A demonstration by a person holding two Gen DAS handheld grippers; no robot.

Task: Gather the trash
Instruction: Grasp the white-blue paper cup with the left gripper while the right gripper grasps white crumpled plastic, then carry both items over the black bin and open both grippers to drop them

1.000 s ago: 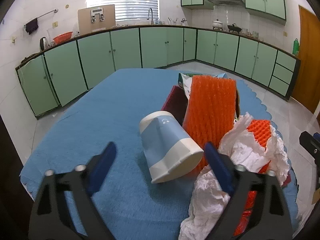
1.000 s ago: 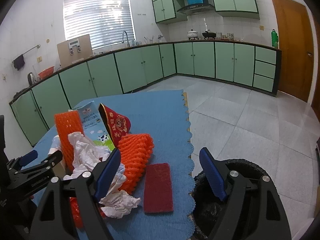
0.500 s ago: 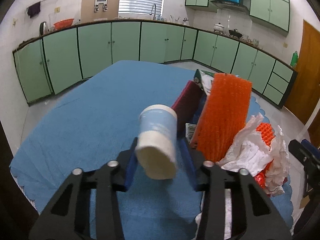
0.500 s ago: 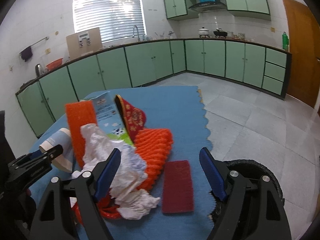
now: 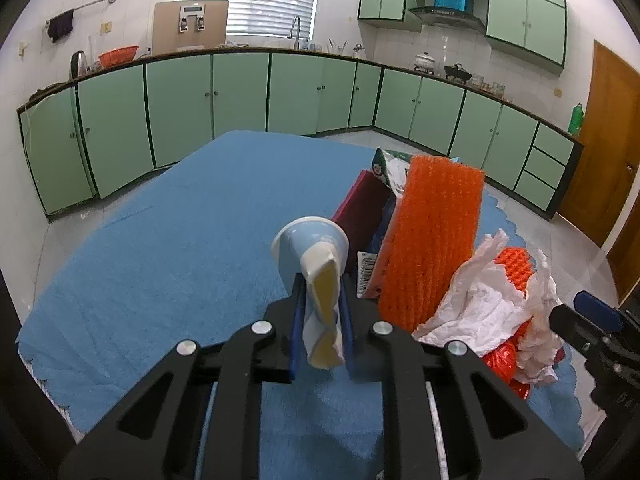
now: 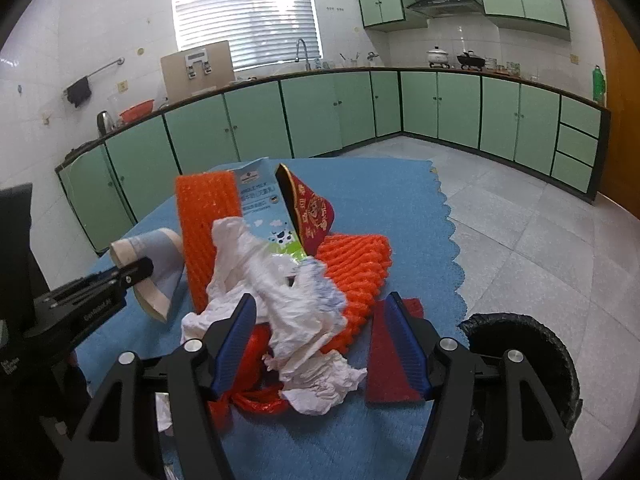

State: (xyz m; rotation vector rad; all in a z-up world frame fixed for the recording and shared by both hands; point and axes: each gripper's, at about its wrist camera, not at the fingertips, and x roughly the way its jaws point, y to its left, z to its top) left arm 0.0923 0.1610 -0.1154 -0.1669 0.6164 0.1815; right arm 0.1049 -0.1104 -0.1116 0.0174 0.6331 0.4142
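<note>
On the blue scallop-edged mat point(image 6: 384, 192) lies one heap of trash: two pieces of orange foam netting, one standing flat point(image 5: 434, 236) and one lying rolled point(image 6: 356, 268); one crumpled white tissue wad point(image 6: 280, 292); one light-blue milk carton with a cow print point(image 6: 262, 216); one dark red pouch with gold pattern point(image 6: 310, 214); one flat dark red rectangular pad point(image 6: 390, 356); some red plastic film point(image 6: 256, 396) under the tissue.

One light-blue and white paper cup point(image 5: 316, 272) sits left of the heap, squashed flat at its mouth between the left gripper point(image 5: 322, 328), whose jaws have just closed tight on it.

The right gripper point(image 6: 320, 344) points down at the tissue wad; its jaws have just been narrowing and stand half open around the tissue, pads not pressing.

One black-lined bin point(image 6: 524, 360) stands off the mat's right edge.
</note>
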